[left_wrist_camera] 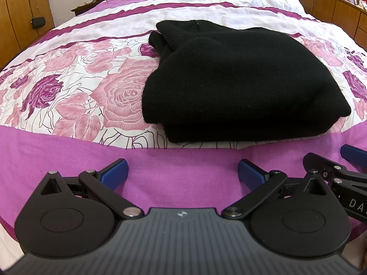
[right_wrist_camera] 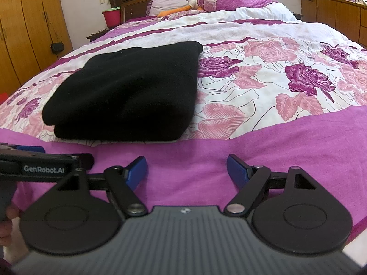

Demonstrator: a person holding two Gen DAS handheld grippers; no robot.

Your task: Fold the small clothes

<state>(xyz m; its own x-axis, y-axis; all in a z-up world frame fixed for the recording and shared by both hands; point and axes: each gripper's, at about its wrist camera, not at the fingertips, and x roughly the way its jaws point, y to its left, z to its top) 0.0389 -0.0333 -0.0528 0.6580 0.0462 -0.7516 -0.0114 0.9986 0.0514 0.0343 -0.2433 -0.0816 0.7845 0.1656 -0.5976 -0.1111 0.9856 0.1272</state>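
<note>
A black knitted garment [left_wrist_camera: 229, 82] lies folded into a thick rectangle on the floral bedspread [left_wrist_camera: 75, 87]; it also shows left of centre in the right wrist view as the same black garment [right_wrist_camera: 128, 91]. My left gripper [left_wrist_camera: 182, 171] hovers over the purple band near the bed's front edge, short of the garment, open with nothing between its blue pads. My right gripper [right_wrist_camera: 186, 170] stands beside it to the right, likewise open and empty. Each gripper appears at the edge of the other's view: the right gripper [left_wrist_camera: 337, 167] and the left gripper [right_wrist_camera: 43, 161].
Bare floral bedspread [right_wrist_camera: 286, 73] stretches right of the garment. Pillows and an orange soft toy [right_wrist_camera: 179, 11] lie at the headboard. A red bucket [right_wrist_camera: 112, 16] sits on a bedside stand at the left; wooden wardrobes [left_wrist_camera: 20, 13] and a wooden cabinet [right_wrist_camera: 339, 16] flank the bed.
</note>
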